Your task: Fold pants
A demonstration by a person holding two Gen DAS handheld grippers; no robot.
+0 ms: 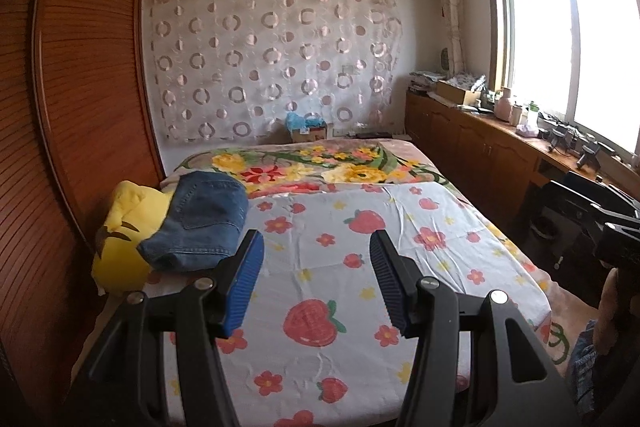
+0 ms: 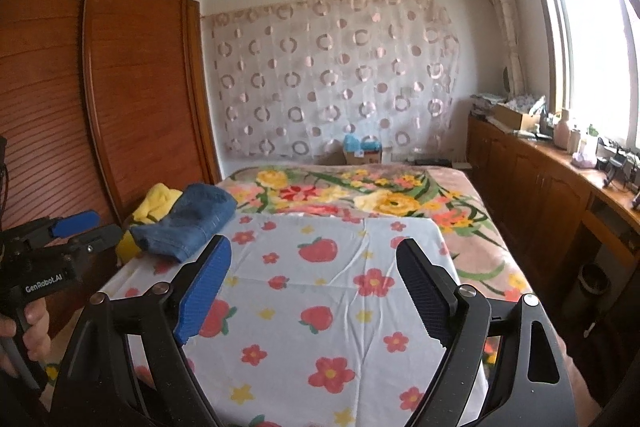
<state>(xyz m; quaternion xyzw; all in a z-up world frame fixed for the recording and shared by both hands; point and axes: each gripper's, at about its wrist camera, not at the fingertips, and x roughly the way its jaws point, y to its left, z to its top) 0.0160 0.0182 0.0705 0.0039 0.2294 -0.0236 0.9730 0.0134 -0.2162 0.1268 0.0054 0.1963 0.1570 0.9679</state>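
Yellow garment partly hidden under folded jeans; sill clutter too small to identify.

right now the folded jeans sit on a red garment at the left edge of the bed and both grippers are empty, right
Not quite: the garment under the folded jeans is yellow, not red, as the left wrist view shows. The rest holds: left gripper and right gripper are both empty.

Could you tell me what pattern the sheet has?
Strawberries and flowers on the white sheet; clearest in the right wrist view.
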